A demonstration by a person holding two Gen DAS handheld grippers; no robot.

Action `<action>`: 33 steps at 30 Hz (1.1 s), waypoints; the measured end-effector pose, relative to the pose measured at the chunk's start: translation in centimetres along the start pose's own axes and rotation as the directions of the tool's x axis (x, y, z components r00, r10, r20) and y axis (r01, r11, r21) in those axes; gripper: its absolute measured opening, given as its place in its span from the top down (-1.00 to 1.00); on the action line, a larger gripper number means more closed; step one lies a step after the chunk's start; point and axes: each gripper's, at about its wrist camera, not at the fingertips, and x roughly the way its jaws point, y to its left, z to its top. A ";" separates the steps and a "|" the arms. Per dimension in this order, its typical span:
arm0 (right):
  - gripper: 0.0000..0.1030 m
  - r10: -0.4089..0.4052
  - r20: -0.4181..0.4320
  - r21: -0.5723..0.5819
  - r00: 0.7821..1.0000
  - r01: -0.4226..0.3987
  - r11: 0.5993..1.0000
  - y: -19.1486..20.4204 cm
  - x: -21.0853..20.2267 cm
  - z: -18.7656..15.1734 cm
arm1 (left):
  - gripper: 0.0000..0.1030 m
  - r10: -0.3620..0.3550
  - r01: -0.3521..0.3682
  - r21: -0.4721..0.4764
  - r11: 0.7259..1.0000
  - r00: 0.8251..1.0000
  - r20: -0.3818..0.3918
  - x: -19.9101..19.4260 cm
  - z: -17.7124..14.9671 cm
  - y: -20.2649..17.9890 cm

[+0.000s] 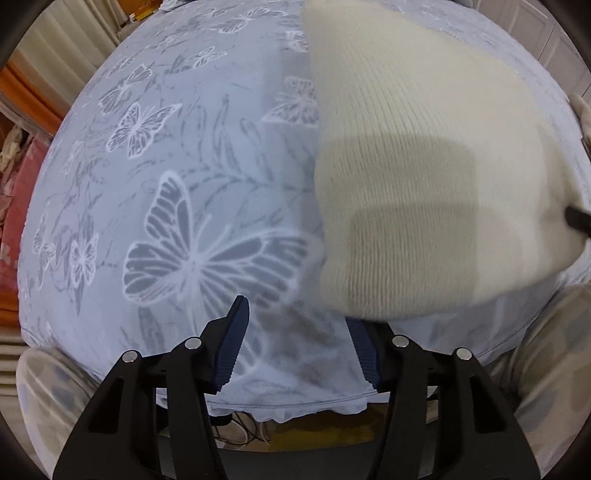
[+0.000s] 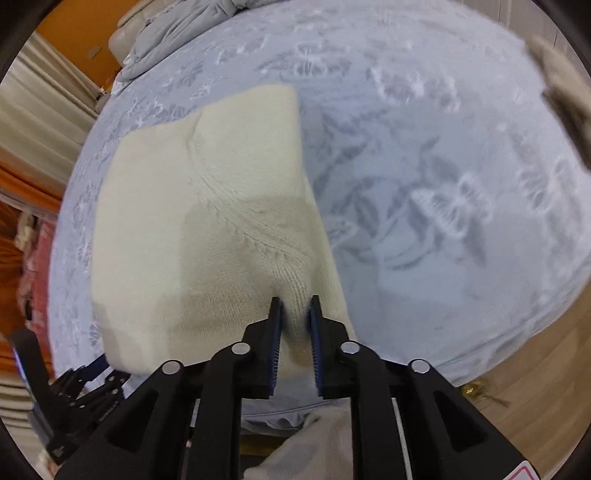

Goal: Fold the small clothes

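Observation:
A cream knit garment (image 1: 424,166) lies flat on a pale blue bedsheet printed with butterflies (image 1: 177,184). In the left wrist view my left gripper (image 1: 297,317) hovers at the garment's near left corner, jaws open. That corner overlaps the tip of its right finger, and only sheet shows between the fingers. In the right wrist view my right gripper (image 2: 295,304) is shut on a raised pinch of the cream knit garment (image 2: 192,229) at its near right edge. A dark tip of the right gripper (image 1: 578,218) shows at the garment's right side.
Bunched grey-blue bedding (image 2: 177,33) lies at the bed's far left. A beige item (image 2: 561,85) sits at the far right. Wooden floor (image 2: 535,369) lies past the bed's right edge. A person's light trouser legs (image 1: 48,387) flank the near edge.

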 end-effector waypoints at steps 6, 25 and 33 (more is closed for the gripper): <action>0.71 0.166 0.148 -0.046 0.975 -0.161 0.986 4.0 -5.7 2.2 | -0.24 -0.040 0.040 0.001 0.999 0.996 0.077 -3.2 -0.6 2.0; -0.12 0.095 0.162 0.048 0.982 -0.104 0.993 4.2 -0.5 6.5 | -0.68 -0.170 0.193 -0.127 0.973 0.970 0.174 -6.3 4.6 5.7; 0.82 0.182 0.104 0.049 0.978 -0.188 0.981 0.8 2.5 9.1 | -0.68 -0.189 0.200 -0.047 0.979 0.964 0.185 -5.8 7.9 0.6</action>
